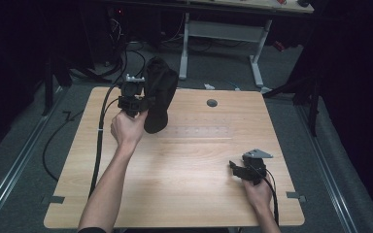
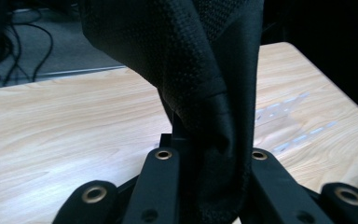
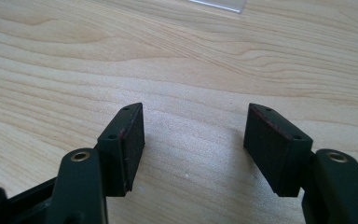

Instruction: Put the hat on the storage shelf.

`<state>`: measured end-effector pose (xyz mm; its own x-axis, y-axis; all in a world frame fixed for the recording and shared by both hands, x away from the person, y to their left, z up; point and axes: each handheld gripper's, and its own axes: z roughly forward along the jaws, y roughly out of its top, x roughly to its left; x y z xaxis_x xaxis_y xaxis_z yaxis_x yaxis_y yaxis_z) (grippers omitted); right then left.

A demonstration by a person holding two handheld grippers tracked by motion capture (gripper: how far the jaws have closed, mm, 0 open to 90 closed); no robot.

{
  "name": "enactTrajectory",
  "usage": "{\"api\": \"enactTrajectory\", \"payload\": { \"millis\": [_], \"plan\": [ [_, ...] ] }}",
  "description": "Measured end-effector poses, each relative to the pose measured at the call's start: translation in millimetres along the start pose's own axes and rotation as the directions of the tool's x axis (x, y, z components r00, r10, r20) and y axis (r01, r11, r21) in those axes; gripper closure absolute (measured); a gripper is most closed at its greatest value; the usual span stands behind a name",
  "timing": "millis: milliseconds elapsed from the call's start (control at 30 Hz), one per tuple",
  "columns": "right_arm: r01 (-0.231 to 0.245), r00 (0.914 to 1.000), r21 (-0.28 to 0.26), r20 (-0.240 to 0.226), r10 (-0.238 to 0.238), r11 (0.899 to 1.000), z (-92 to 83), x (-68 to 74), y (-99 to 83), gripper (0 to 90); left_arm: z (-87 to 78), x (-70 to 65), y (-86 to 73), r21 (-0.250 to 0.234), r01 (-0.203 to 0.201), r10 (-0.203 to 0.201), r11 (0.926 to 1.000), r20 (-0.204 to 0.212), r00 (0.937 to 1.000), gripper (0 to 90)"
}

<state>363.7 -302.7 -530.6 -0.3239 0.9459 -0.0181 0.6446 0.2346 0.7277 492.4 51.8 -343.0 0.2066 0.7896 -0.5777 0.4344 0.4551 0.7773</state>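
A black cloth (image 1: 159, 94) hangs in a bunched fold over the far left part of the wooden table (image 1: 189, 170), its lower end close to the tabletop. My left gripper (image 1: 144, 100) is raised beside it and shut on the cloth. In the left gripper view the knitted fabric (image 2: 205, 70) is pinched between the two black jaws of the left gripper (image 2: 209, 156) and hides their tips. My right gripper (image 1: 234, 166) rests low at the table's near right, open; in the right gripper view the right gripper (image 3: 196, 140) has only bare wood between its pads (image 3: 130, 140).
A round grey grommet (image 1: 211, 103) sits in the far middle of the table, with a clear taped strip (image 1: 199, 132) in front of it. Black cables (image 1: 99, 141) trail off the left edge. A white-legged desk (image 1: 223, 29) stands behind the table.
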Motion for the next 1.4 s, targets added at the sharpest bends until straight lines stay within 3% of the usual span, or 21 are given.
{"api": "enactTrajectory", "payload": {
  "millis": [67, 267, 400, 533, 800, 1100, 1200, 1400],
  "plan": [
    [0.0, 1.0, 0.001, 0.0, 0.0, 1.0, -0.1, 0.0, 0.0, 38.6, -0.1, 2.1, 3.1, 0.007, 0.057, -0.057, 0.9983, 0.022, 0.9981, 81.1],
    [-0.001, 1.0, 0.0, 0.0, 0.001, 1.0, 0.0, 0.1, 0.0, 38.6, 2.1, 7.8, 4.6, 0.004, 0.117, -0.117, 0.9931, 0.023, 0.9928, 80.3],
    [0.0, 1.0, 0.0, 0.001, 0.0, 1.0, 0.0, 0.0, 0.0, 38.6, 6.2, 9.0, 0.1, 0.004, 0.078, -0.078, 0.997, -0.019, 0.9968, 80.9],
    [0.0, 1.0, 0.0, 0.001, 0.0, 1.0, 0.0, 0.0, 0.0, 38.6, 11.1, 9.1, -10.1, 0.003, 0.065, -0.065, 0.9979, -0.032, 0.9974, 81.2],
    [0.0, 1.0, 0.0, 0.0, 0.0, 1.0, 0.0, 0.1, 0.0, 38.6, 12.2, 19.6, -20.1, 0.006, 0.089, -0.089, 0.996, -0.011, 0.996, 81.7],
    [-0.001, 1.0, 0.0, 0.0, 0.001, 1.0, 0.0, 0.1, 0.0, 38.6, 8.5, 23.6, -23.7, 0.025, 0.057, -0.058, 0.998, 0.019, 0.9981, 77.8],
    [0.0, 1.0, 0.0, 0.0, 0.0, 1.0, 0.0, 0.1, 0.0, 38.6, 6.9, 24.1, -24.5, 0.034, 0.05, -0.051, 0.9982, 0.029, 0.9983, 71.5],
    [0.0, 1.0, 0.0, 0.0, 0.0, 1.0, 0.0, 0.1, 0.0, 38.6, 3.1, 25.6, -23.7, 0.048, 0.047, -0.05, 0.9978, 0.056, 0.9972, 50.6]
  ]
}}
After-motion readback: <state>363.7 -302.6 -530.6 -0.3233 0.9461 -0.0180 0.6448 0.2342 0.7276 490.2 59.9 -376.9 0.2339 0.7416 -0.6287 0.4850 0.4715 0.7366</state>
